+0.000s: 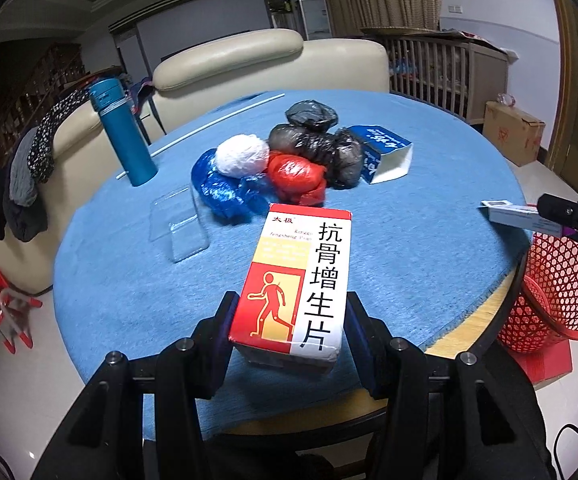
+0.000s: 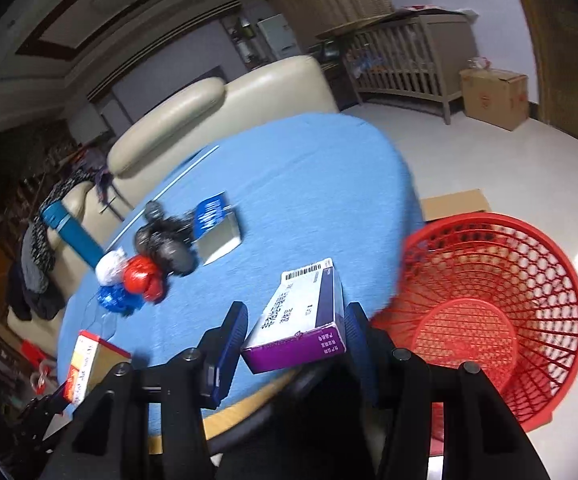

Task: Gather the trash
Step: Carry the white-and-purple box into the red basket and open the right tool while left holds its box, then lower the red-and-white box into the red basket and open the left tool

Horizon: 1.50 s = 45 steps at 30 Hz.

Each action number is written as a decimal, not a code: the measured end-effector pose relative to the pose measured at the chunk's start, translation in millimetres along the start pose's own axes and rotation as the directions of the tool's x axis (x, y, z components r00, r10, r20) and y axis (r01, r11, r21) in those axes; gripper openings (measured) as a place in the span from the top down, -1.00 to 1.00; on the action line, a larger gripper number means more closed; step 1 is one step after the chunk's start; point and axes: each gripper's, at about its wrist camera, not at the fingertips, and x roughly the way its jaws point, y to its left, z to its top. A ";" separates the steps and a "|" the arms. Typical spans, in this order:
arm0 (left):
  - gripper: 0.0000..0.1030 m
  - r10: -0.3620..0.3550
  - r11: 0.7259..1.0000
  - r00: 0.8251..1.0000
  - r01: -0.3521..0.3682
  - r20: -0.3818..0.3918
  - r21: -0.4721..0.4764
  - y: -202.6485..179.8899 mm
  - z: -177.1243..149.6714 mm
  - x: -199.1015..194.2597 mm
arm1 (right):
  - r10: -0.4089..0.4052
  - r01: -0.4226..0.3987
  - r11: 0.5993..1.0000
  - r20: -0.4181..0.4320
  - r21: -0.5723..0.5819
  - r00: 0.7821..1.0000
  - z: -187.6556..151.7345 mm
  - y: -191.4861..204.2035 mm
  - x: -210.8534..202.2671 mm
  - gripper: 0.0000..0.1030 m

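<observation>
My left gripper [image 1: 289,316] is shut on a red, yellow and white medicine box [image 1: 295,276], held above the near part of the blue round table [image 1: 429,200]. My right gripper [image 2: 295,320] is shut on a white and purple box [image 2: 305,320], held over the table's right edge beside the red mesh basket [image 2: 489,312], which stands on the floor. That box and gripper show at the right in the left wrist view [image 1: 521,216]. A pile of crumpled bags, blue [image 1: 225,188], white [image 1: 243,156], red [image 1: 299,178] and black [image 1: 317,140], lies mid-table.
A teal flask [image 1: 123,132] stands at the table's left. A clear plastic tray [image 1: 179,224] lies near it, a blue and white carton [image 1: 385,152] right of the bags, a white rod [image 1: 209,124] behind. A cream sofa [image 1: 273,64] is beyond the table.
</observation>
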 end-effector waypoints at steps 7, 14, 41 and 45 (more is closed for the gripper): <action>-0.04 -0.008 0.999 1.000 0.007 0.013 0.032 -10.9 7.6 -2.9 | -0.065 0.064 0.994 0.002 0.090 0.998 0.8 -47.3 -2.7 0.03; -0.04 -0.007 0.999 1.000 0.007 0.010 0.054 -20.1 13.8 -0.9 | -0.081 0.076 0.980 0.018 0.185 0.997 4.2 -90.4 -5.3 0.05; -0.09 -0.423 0.781 0.890 0.454 -0.171 0.428 -236.1 52.0 4.9 | -0.210 0.157 0.872 0.064 0.464 0.976 1.5 -214.5 -47.9 -0.31; -0.32 -0.417 0.756 0.884 0.466 -0.209 0.460 -266.1 50.7 9.4 | -0.216 0.152 0.854 0.073 0.497 0.974 -1.0 -228.1 -54.2 -0.31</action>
